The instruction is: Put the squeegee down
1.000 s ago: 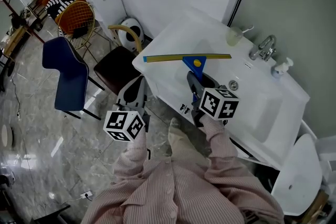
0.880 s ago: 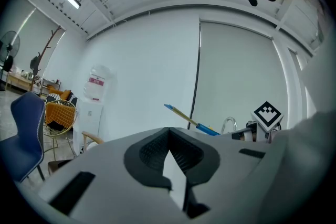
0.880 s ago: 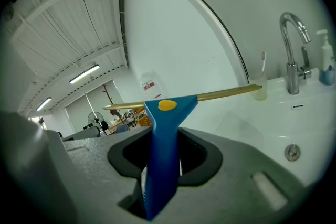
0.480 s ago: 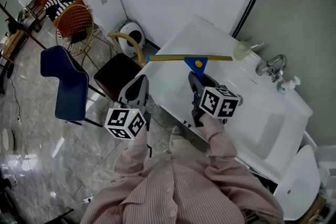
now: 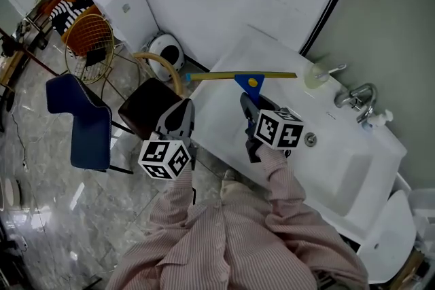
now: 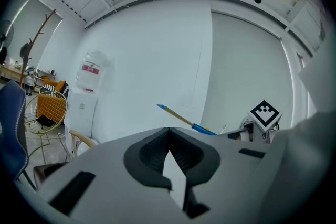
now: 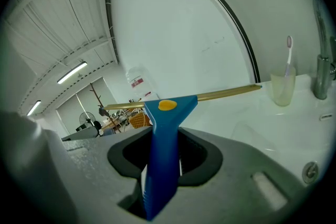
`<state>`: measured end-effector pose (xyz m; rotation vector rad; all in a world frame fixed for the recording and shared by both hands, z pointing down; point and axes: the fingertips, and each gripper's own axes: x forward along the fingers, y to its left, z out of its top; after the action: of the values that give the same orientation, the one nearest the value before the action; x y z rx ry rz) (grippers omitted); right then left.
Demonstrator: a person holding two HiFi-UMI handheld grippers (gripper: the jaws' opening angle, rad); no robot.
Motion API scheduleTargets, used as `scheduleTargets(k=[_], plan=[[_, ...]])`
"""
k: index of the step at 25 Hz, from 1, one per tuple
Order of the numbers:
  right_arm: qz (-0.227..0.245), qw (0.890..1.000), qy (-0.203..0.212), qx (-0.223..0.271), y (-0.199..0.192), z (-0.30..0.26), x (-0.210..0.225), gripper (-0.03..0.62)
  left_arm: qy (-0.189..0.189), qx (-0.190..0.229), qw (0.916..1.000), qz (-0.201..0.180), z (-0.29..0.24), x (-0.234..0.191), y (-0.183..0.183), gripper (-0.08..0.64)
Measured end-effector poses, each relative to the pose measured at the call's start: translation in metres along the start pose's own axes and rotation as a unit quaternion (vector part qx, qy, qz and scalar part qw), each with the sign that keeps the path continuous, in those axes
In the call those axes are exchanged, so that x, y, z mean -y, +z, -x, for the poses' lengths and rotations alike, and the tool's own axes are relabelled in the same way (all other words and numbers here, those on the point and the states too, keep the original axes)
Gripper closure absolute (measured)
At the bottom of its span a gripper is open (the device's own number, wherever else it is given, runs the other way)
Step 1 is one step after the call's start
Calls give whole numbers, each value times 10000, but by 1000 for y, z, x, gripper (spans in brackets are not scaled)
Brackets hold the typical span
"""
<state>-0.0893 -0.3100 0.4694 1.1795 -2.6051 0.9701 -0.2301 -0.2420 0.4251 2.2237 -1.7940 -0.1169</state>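
Your right gripper is clamping the squeegee by its blue handle over the left end of the washbasin counter, your left gripper staying out closed and empty, so be lowering it level, blade flat, before letting go.

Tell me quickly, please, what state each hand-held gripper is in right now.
Left hand-held gripper: shut, nothing between its jaws.
Right hand-held gripper: shut on the squeegee, by its blue handle.

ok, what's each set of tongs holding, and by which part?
Right tongs clamp the squeegee by its blue handle; left tongs shut, empty.
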Motion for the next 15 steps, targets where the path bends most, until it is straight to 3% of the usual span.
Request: scheduleTargets(k=[11, 15], plan=[[-70, 9986, -487, -210, 1, -66, 37, 469, -187, -362, 9990, 168, -57, -28, -10, 561], [-29, 9966, -697, -428, -10, -89, 58, 469, -276, -605, 9973, 308, -81, -33, -30, 561]])
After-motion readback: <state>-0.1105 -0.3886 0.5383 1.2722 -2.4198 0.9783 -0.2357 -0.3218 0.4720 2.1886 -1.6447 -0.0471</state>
